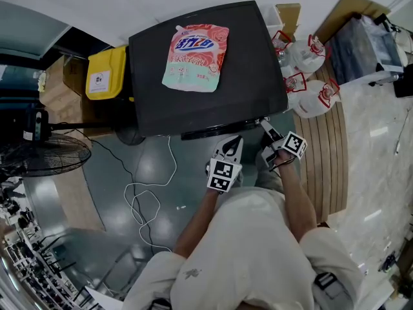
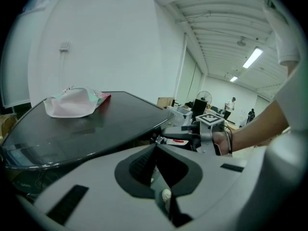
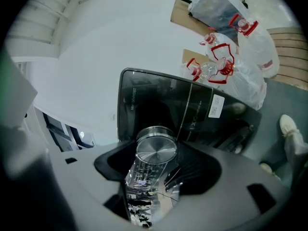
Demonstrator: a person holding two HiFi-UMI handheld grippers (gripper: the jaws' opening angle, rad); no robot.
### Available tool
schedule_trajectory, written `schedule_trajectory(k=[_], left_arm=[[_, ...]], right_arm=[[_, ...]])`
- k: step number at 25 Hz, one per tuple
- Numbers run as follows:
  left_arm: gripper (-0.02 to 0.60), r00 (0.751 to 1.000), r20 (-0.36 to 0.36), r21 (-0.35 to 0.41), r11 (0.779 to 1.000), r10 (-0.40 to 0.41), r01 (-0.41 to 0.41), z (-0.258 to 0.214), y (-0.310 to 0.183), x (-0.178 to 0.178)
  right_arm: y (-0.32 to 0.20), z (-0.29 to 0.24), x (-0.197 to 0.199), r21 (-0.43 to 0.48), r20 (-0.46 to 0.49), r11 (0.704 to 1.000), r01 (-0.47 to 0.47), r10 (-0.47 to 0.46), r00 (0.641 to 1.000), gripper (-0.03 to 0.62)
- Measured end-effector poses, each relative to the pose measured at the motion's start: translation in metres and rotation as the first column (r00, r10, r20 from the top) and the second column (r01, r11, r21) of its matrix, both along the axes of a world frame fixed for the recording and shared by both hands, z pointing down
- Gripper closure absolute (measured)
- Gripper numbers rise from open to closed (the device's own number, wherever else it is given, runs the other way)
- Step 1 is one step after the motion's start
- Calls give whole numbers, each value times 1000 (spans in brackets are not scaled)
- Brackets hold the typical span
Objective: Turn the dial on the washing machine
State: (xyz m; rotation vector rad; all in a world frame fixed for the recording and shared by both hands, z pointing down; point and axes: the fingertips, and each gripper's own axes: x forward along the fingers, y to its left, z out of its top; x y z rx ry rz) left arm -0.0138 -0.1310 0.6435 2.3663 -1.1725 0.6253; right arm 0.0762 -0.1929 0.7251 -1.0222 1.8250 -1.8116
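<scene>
The black washing machine (image 1: 193,108) stands in front of me, seen from above in the head view. A pink and green detergent pouch (image 1: 195,57) lies on its lid. In the right gripper view the round silver dial (image 3: 155,148) on the front panel (image 3: 192,114) sits between the two jaws. My right gripper (image 3: 155,159) is shut on it, at the panel's right end (image 1: 266,126). My left gripper (image 1: 232,142) hovers just left of it, shut and empty, below the machine's front edge. The left gripper view shows its jaws (image 2: 156,148) meeting, with the right gripper (image 2: 166,139) beyond.
A yellow bin (image 1: 106,75) stands left of the machine and a floor fan (image 1: 45,154) further left. A white cable (image 1: 148,192) loops on the floor. White bags with red-capped bottles (image 1: 310,76) lie to the right beside a wooden platform (image 1: 329,160).
</scene>
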Motion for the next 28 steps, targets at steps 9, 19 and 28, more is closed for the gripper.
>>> schedule_trajectory(k=[9,19,28], left_arm=[[568,1000,1,8,1000,6,-6,-2,0,0],[568,1000,-12,26,1000,3,-3,-9,-4,-3],[568,999,-42,64,998,-17,20,-27,-13,-9]], right_arm=[[2,3,2,-9,-78,1000,30,-30,996,295],[-3,-9,8,68,-324,984,163,-133,937,240],[-6,-42,16,176,-687,930,323,-119,717,267]])
